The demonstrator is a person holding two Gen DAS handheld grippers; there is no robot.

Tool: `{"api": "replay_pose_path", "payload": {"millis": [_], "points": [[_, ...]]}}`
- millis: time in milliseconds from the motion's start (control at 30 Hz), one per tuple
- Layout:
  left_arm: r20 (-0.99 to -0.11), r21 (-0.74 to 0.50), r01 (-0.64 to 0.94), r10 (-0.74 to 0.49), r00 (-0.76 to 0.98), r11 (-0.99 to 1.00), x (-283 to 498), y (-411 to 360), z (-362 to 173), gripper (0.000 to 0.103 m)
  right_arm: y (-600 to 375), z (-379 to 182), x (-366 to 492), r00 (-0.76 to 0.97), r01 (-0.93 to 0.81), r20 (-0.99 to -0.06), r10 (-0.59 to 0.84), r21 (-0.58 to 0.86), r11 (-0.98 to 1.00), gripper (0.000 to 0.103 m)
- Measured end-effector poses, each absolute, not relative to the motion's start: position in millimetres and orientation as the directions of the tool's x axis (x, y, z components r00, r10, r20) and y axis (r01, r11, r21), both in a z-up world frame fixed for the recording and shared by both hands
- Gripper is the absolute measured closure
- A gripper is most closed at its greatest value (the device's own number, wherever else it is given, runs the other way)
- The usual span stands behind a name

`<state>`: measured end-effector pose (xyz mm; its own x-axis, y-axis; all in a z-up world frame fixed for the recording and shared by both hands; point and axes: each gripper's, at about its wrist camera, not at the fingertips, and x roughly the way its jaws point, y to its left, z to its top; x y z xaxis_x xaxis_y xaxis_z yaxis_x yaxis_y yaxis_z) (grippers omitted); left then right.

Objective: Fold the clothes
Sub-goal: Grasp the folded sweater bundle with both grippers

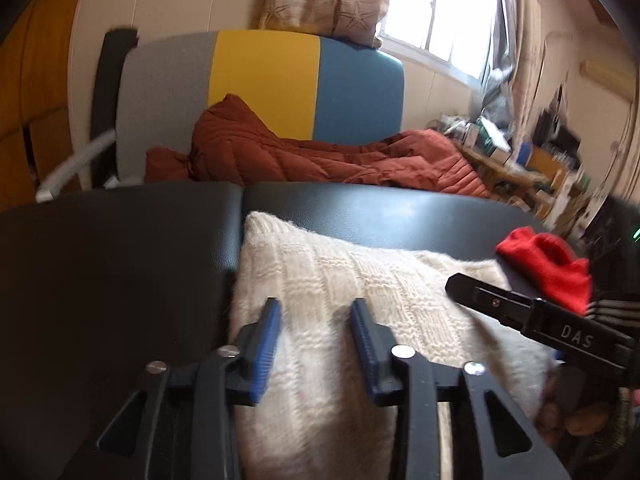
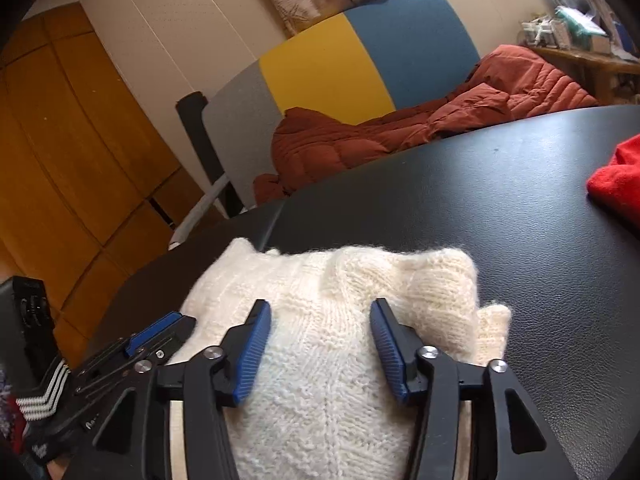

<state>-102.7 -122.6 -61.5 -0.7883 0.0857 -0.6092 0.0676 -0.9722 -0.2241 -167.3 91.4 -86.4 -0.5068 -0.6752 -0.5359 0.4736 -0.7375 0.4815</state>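
A cream sweater [image 1: 340, 300] is lying bunched on the black table [image 1: 120, 260], and both grippers are hovering over it. The left gripper [image 1: 316, 312] is holding its blue fingers [image 1: 268, 336] spread, gripping nothing; only its view shows the window [image 1: 440, 12] beyond the sweater. The right gripper [image 2: 320, 312] is likewise keeping its fingers [image 2: 256, 340] apart above the knit; only its view shows the wooden doors [image 2: 60, 140] left of the sweater. A red cloth [image 2: 616, 184] is lying right of the sweater in both views.
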Motion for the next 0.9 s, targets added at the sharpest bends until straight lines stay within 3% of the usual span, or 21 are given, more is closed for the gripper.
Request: {"api": "replay_pose_path", "payload": {"millis": [100, 167, 333, 433, 567, 633, 733, 800, 867, 900], "points": [[-0.578, -0.362, 0.068, 0.166, -0.799, -0.930, -90.9, -160.0, -53.8, 0.045, 101.1, -71.1, -162.9, -0.491, 0.488, -0.498, -0.714, 0.522, -0.700, 0.031], [-0.572, -0.438, 0.062, 0.225, -0.789, -0.897, -88.4, -183.4, -58.2, 0.044, 116.4, -62.3, -157.0, -0.495, 0.488, -0.466, -0.734, 0.550, -0.678, 0.018], [-0.549, -0.616, 0.029, 0.402, -0.733, -0.787, -92.6, -219.9, -79.7, 0.044, 159.7, -74.1, -150.2, -0.462, 0.432, -0.501, -0.732, 0.594, -0.679, 0.006], [-0.521, -0.683, 0.005, 0.482, -0.705, -0.731, -100.7, -220.0, -93.0, 0.043, 179.1, -96.6, -151.9, -0.418, 0.374, -0.546, -0.726, 0.625, -0.685, 0.006], [-0.522, -0.721, -0.027, 0.569, -0.636, -0.692, -119.8, -204.3, -108.6, 0.042, 175.7, -117.3, -159.7, -0.320, 0.364, -0.540, -0.779, 0.689, -0.627, 0.005], [-0.524, -0.721, -0.033, 0.576, -0.628, -0.692, -125.7, -194.3, -114.1, 0.033, 162.7, -116.9, -161.9, -0.289, 0.408, -0.533, -0.795, 0.683, -0.606, 0.005], [-0.522, -0.703, -0.052, 0.565, -0.639, -0.709, -124.5, -183.2, -112.4, 0.034, 138.4, -117.7, -160.1, -0.240, 0.474, -0.541, -0.806, 0.659, -0.583, 0.005], [-0.523, -0.684, -0.066, 0.552, -0.649, -0.726, -121.4, -176.4, -109.1, 0.041, 125.6, -118.8, -156.9, -0.216, 0.517, -0.552, -0.806, 0.636, -0.574, 0.009], [-0.522, -0.670, -0.073, 0.539, -0.661, -0.739, -111.9, -173.9, -103.2, 0.050, 119.5, -120.7, -152.7, -0.195, 0.536, -0.553, -0.810, 0.631, -0.560, 0.029], [-0.522, -0.663, -0.076, 0.532, -0.667, -0.745, -107.1, -172.6, -100.2, 0.054, 118.0, -121.4, -150.3, -0.184, 0.539, -0.548, -0.816, 0.638, -0.550, 0.033]]}}
